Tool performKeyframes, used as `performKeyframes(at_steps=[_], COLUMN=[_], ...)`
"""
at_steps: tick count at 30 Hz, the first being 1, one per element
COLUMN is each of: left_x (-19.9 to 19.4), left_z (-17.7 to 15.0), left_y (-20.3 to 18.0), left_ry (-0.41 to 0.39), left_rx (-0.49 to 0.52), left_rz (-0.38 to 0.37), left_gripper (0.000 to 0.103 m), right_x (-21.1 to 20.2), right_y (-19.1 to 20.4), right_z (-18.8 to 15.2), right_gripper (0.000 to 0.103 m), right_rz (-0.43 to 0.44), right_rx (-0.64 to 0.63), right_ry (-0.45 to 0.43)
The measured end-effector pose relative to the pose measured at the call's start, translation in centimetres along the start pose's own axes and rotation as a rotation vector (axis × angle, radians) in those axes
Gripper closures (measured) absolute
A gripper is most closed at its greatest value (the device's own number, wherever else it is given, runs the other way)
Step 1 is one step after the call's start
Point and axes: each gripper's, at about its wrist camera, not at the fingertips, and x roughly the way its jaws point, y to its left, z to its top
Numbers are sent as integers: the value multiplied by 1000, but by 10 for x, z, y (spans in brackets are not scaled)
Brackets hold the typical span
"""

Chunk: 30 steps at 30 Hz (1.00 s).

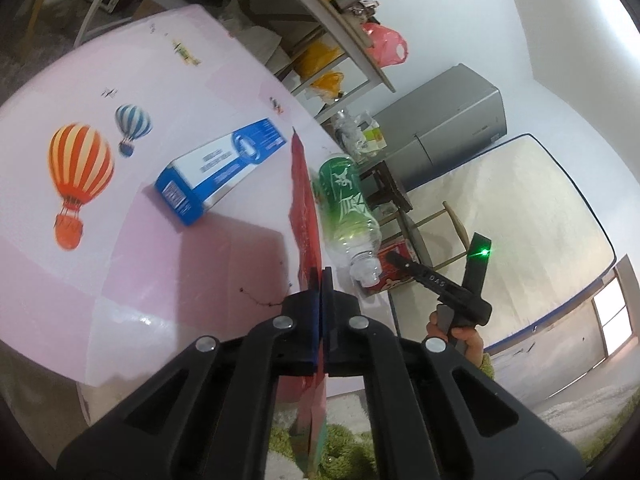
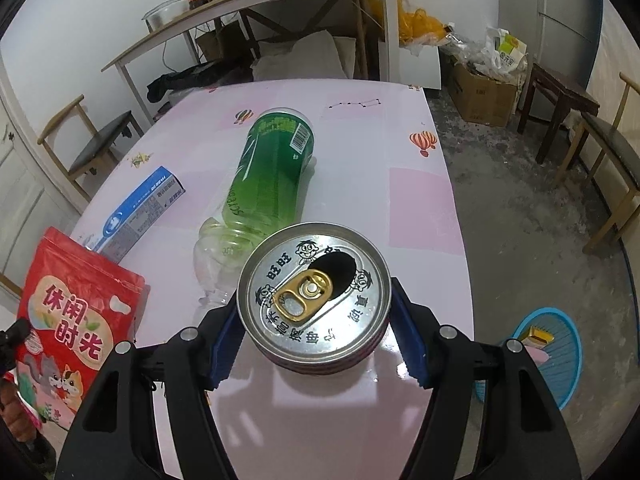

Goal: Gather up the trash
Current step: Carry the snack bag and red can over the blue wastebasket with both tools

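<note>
My left gripper (image 1: 322,276) is shut on a red snack bag (image 1: 306,200), seen edge-on and lifted off the pink table (image 1: 120,260); the same snack bag (image 2: 72,320) hangs at the lower left of the right wrist view. My right gripper (image 2: 316,300) is shut around an opened red can (image 2: 314,296) that stands upright near the table's front edge, pads against its sides. Behind the can, a green plastic bottle (image 2: 272,176) lies uncapped on its side. A blue and white box (image 2: 140,208) lies flat to its left. The left wrist view also shows the bottle (image 1: 348,208), box (image 1: 220,172) and can (image 1: 386,280).
A blue basket (image 2: 552,356) holding a small yellow box sits on the floor right of the table (image 2: 420,208). Chairs (image 2: 612,148) stand on both sides. A cluttered side table (image 2: 248,0), a cardboard box (image 2: 480,92) and a grey fridge (image 1: 448,128) lie beyond.
</note>
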Motion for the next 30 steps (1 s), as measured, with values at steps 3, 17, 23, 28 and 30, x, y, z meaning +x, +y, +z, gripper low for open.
performKeyframes(at_steps=[3,17,23,28,30], left_x=[2,-4,-13,-13,-7], left_z=[5,22,33,42,44], left_y=[-9,-50,-75,-112,-128], left_ry=[-3,-51,-90,-116,-113], left_rx=[13,133,194,279,310], left_rz=[-14,-42,-67,-108,-126], left_gripper=[103,103,103,103,103], right_x=[0,-20,-46,-75,-85], right_y=[0,-8,-15,-26,-33], right_z=[0,-2,1,2,-1], right_gripper=[38,38,38,38,38], right_rz=[-3,-13,-12,11,17], right_rx=[2,52,82,118,133], right_ry=[-5,-56,-118,-188,-211])
